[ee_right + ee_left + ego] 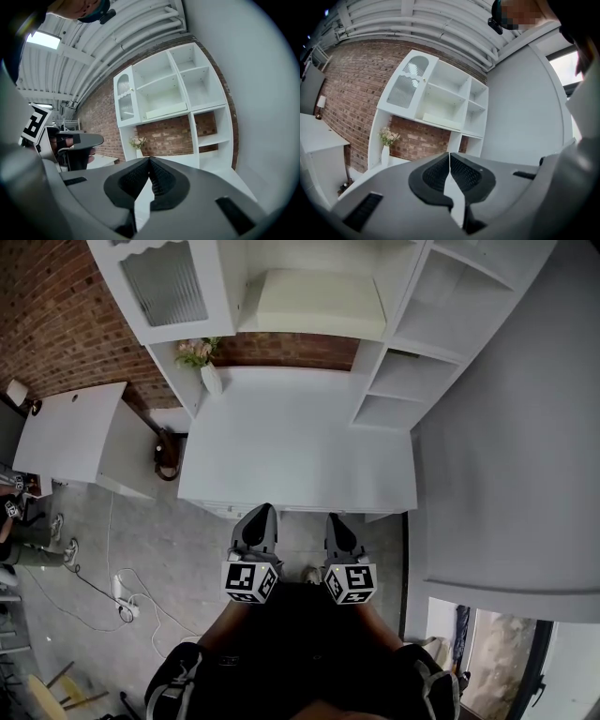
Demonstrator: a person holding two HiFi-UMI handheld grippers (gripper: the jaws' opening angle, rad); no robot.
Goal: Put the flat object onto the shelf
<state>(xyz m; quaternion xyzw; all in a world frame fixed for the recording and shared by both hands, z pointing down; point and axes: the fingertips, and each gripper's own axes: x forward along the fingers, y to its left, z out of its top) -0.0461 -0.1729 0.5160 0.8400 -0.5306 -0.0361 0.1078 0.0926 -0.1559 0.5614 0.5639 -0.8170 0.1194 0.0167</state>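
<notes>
A flat cream slab (314,304) lies on a shelf of the white shelf unit (394,381); it also shows as the slab (440,123) in the left gripper view and the slab (164,111) in the right gripper view. Both grippers hover side by side in front of the unit's counter (291,446), short of its front edge. My left gripper (263,514) is shut with nothing between its jaws, its tips (449,155) meeting. My right gripper (335,520) is likewise shut and empty, its tips (150,160) closed. Both point level at the shelves.
A vase of flowers (208,371) stands at the counter's back left corner. A ribbed-glass cabinet door (164,282) is at upper left. A white table (70,432) stands to the left, a grey wall (506,474) to the right. Cables (122,592) lie on the floor.
</notes>
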